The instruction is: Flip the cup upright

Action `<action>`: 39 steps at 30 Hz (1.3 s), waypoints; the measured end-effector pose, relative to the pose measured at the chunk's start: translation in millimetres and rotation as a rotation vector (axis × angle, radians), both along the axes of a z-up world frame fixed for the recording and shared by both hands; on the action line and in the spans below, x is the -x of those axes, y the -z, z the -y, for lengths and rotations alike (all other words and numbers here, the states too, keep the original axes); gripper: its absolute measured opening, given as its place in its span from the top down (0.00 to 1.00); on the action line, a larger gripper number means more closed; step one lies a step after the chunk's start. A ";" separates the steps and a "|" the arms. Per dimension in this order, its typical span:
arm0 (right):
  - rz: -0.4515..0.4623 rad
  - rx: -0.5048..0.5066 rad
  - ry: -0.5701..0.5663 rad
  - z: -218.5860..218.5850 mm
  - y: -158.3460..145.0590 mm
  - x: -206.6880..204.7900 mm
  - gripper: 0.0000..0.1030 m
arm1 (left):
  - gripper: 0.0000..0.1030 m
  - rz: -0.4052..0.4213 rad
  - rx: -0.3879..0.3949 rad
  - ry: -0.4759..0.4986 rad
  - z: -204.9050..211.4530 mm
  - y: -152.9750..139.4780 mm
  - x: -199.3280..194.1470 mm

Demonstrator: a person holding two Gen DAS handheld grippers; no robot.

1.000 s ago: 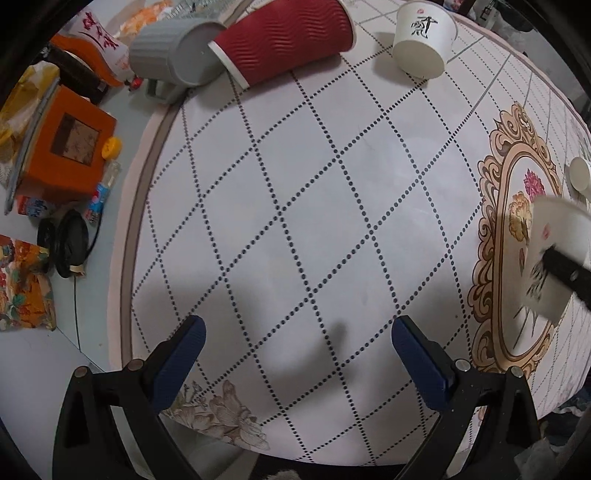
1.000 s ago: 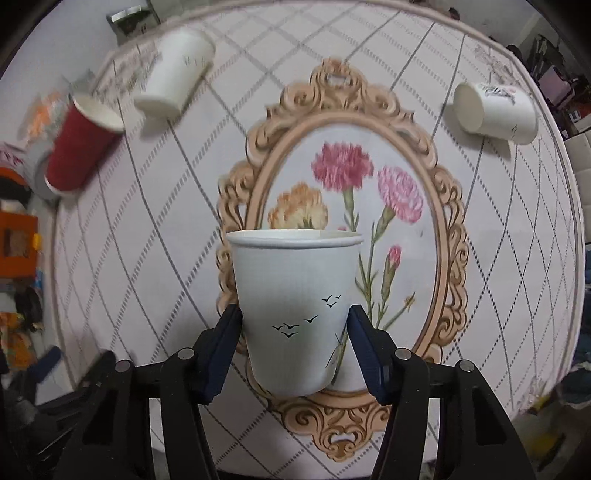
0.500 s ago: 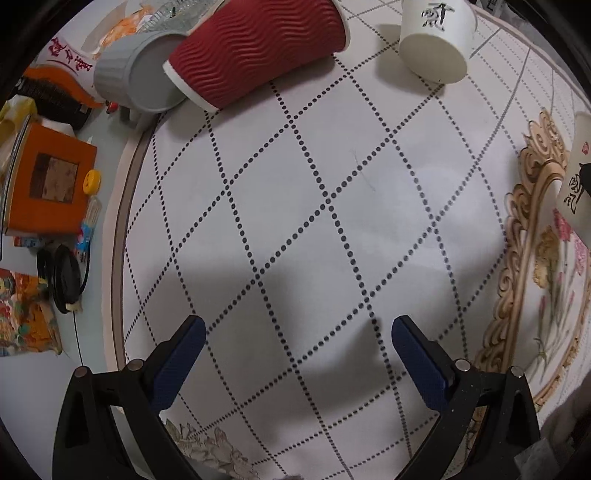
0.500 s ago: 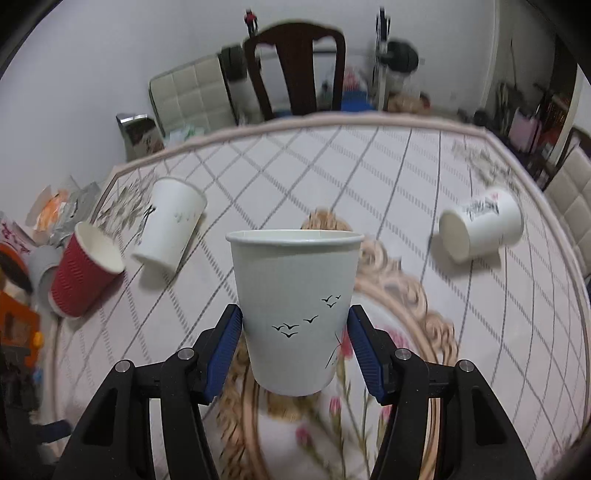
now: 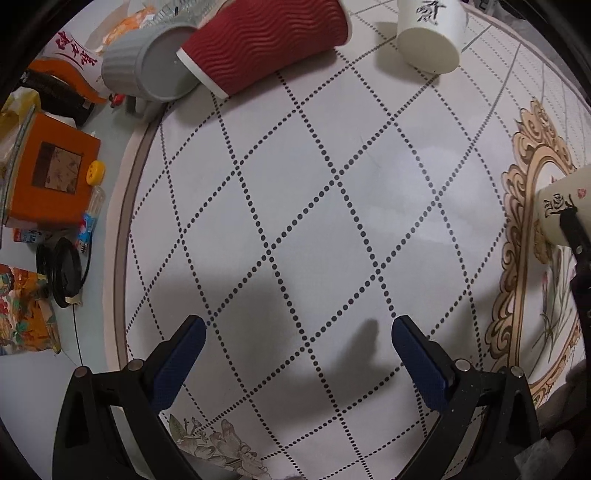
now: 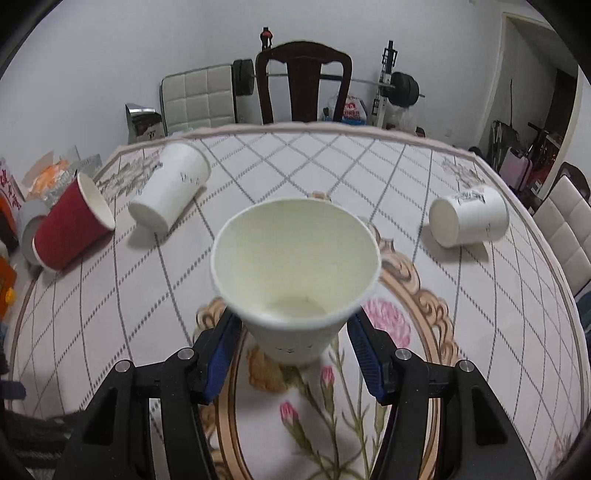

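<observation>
My right gripper (image 6: 291, 349) is shut on a white paper cup (image 6: 295, 273), mouth up and tilted toward the camera, over the flower medallion. The same cup shows in the left wrist view (image 5: 561, 214) at the right edge. A red ribbed cup (image 5: 266, 40) lies on its side at the far left, also in the right wrist view (image 6: 72, 225). A white cup (image 5: 430, 33) lies on its side near it, also in the right wrist view (image 6: 168, 190). Another white cup (image 6: 469, 216) lies on its side at the right. My left gripper (image 5: 295, 336) is open and empty above the checked cloth.
A grey cup (image 5: 147, 70) lies beside the red one at the cloth's edge. An orange box (image 5: 51, 173), a small bottle (image 5: 90, 210) and snack packets (image 5: 26, 314) crowd the left table edge. A dark chair (image 6: 303, 85) stands behind the table.
My right gripper has tipped the held cup so I now look down into its mouth, and it sits lower over the medallion. My left gripper has shifted slightly toward the red cup.
</observation>
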State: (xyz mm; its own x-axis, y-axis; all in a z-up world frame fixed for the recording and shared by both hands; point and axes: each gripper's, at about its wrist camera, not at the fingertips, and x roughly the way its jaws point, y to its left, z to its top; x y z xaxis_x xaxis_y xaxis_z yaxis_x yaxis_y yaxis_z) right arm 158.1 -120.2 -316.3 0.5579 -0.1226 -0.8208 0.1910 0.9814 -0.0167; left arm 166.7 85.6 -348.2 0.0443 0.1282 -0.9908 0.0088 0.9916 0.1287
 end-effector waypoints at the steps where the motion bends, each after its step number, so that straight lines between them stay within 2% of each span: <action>1: -0.012 -0.004 0.004 1.1 0.7 1.4 0.39 | 0.00 0.011 0.001 0.006 2.6 -4.2 1.6; 4: -0.069 -0.027 0.013 6.0 4.7 7.2 0.36 | 0.00 0.049 0.008 0.027 4.2 -20.1 5.4; 5: -0.075 -0.026 0.019 7.3 3.5 10.5 0.29 | 0.00 0.062 0.010 0.035 5.2 -24.7 7.3; 7: -0.074 -0.028 0.037 11.4 -3.6 20.6 0.21 | 0.00 0.090 0.013 0.052 8.2 -35.7 12.4; 14: -0.087 0.014 0.120 23.8 -56.1 52.8 0.03 | 0.00 0.212 0.061 0.110 25.3 -89.5 36.5; 20: -0.057 0.038 0.169 33.7 -122.2 83.6 0.01 | 0.00 0.317 0.091 0.143 35.0 -145.6 72.7; 31: 0.015 0.057 0.124 37.3 -235.9 149.8 0.01 | 0.00 0.504 0.099 0.150 46.0 -251.8 145.6; 39: 0.073 0.070 0.087 38.6 -302.4 209.6 0.01 | 0.00 0.595 0.097 0.122 47.2 -298.5 201.2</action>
